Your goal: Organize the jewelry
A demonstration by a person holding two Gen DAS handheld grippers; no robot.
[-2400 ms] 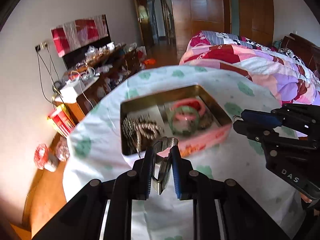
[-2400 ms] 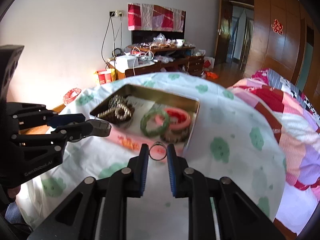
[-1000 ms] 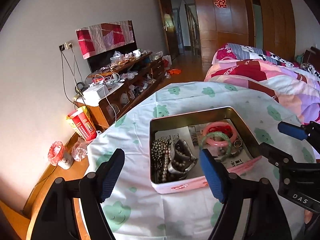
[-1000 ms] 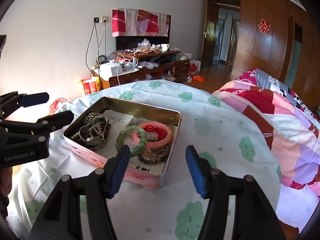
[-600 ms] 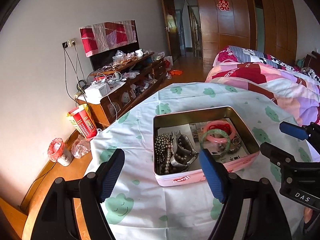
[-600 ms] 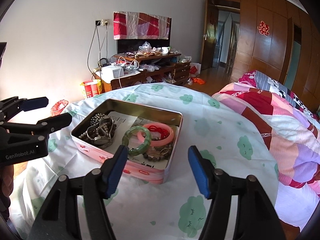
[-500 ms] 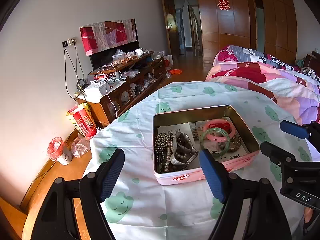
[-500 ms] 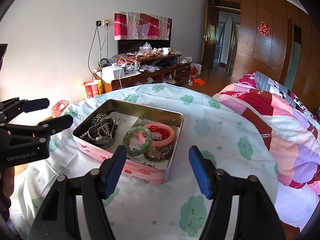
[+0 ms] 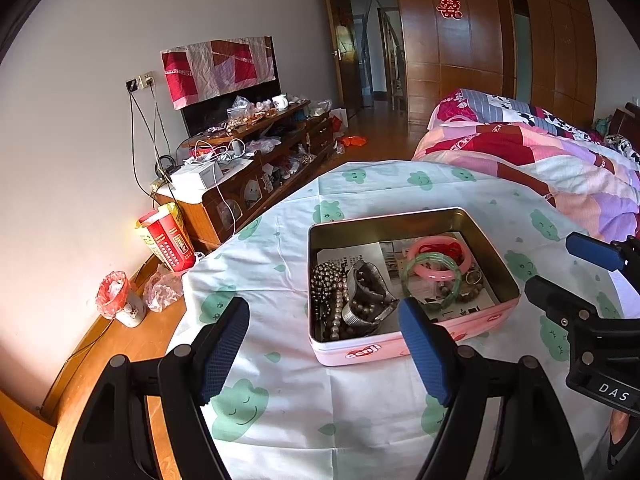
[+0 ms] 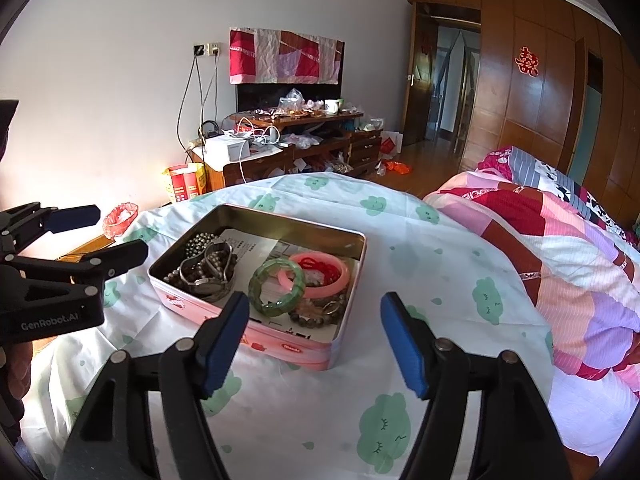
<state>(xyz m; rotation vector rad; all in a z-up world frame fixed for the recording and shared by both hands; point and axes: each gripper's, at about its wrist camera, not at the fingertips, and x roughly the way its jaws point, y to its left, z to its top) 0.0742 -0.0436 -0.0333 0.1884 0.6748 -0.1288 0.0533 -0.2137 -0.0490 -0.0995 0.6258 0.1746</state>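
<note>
Jaws apart, empty on left gripper [image 9: 322, 354] & right gripper [image 10: 314, 340], right just opening; tin [image 10: 256, 342] prob. full; withdraw w/o snagging bangles [image 10: 298, 278].

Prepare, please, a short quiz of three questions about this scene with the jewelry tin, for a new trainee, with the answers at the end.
1. True or false: the green bangle lies on the cloth outside the pink tin.
2. Which item leans on the pink bangle? A) a watch B) the green bangle C) a key
3. Fill in: the left gripper and the right gripper are both ____, and nothing is between their jaws.

Key
1. False: it lies inside the tin.
2. B.
3. Open. The right gripper's jaws have just been opening further. Both hover over the cloud-print cloth, short of the tin.
</note>
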